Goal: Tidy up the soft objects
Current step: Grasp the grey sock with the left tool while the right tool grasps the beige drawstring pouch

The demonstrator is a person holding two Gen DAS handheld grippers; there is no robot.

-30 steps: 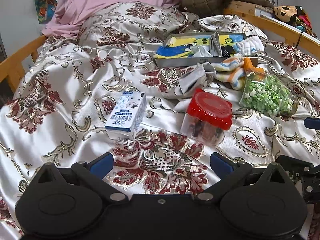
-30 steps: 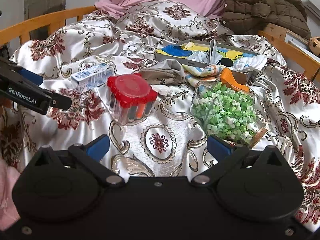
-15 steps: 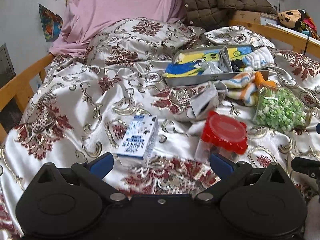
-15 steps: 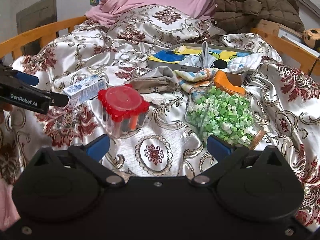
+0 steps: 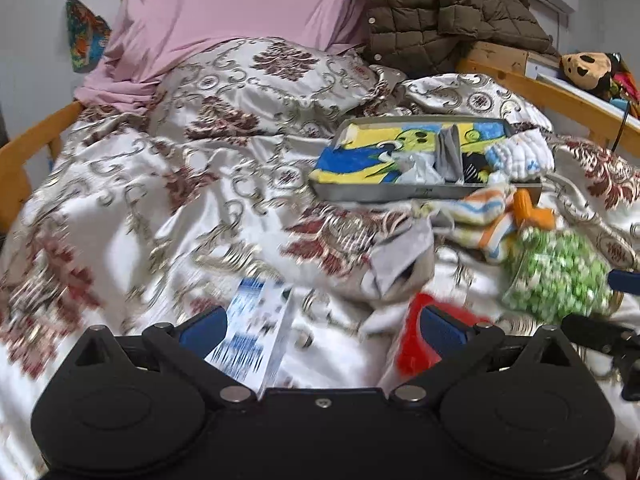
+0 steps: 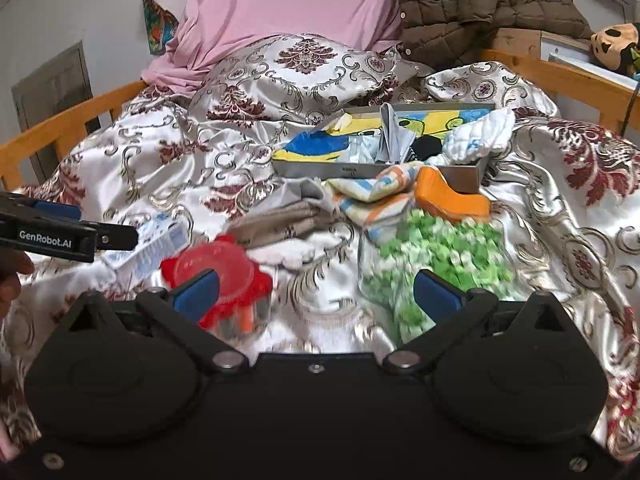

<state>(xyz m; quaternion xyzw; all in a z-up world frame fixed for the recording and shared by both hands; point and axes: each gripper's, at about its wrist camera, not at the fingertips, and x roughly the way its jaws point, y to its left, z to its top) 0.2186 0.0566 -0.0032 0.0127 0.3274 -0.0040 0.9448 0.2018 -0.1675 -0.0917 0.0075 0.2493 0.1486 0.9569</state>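
Note:
A grey tray sits on the bed with yellow-blue cloth, a grey cloth and a white quilted cloth in it. In front of it lie a striped orange-blue cloth and a crumpled grey cloth. My left gripper is open above the blue-white carton and the red-lidded jar. My right gripper is open, over the red-lidded jar and the jar of green pieces. Nothing is held.
The jar of green pieces has an orange lid. The carton lies left of the red jar. A pink pillow, a brown jacket, wooden rails and a plush toy edge the bed.
Both grippers have moved forward over the bed toward the tray and tilted up; the carton and jars now sit lower, between the fingers. Both stay open.

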